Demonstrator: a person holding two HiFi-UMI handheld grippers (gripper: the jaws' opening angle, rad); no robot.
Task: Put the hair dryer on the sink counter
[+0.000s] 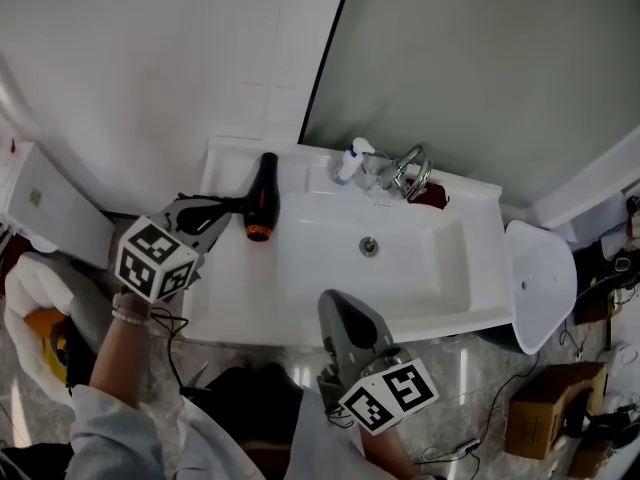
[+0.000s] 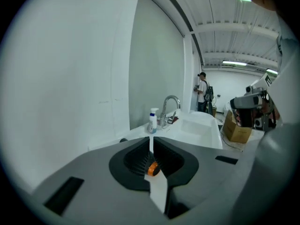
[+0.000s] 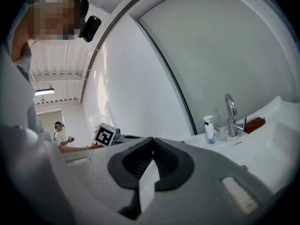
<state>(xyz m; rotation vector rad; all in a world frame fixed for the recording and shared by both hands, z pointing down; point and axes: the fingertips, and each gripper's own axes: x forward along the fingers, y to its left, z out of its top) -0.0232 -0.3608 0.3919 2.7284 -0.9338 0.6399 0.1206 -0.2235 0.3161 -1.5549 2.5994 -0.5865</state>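
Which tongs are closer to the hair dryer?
Left. The left tongs are right by the dryer on the counter. The right tongs are over the sink's front edge, well away from it.

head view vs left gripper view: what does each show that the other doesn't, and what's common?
Head view only: the whole hair dryer lying on the left part of the sink counter, the drain, and the left gripper pointing at the dryer.
Left gripper view only: its tongs almost together, an orange bit of the dryer showing through the gap, and a person far off in the room.
Both: faucet, pump bottle, white basin.
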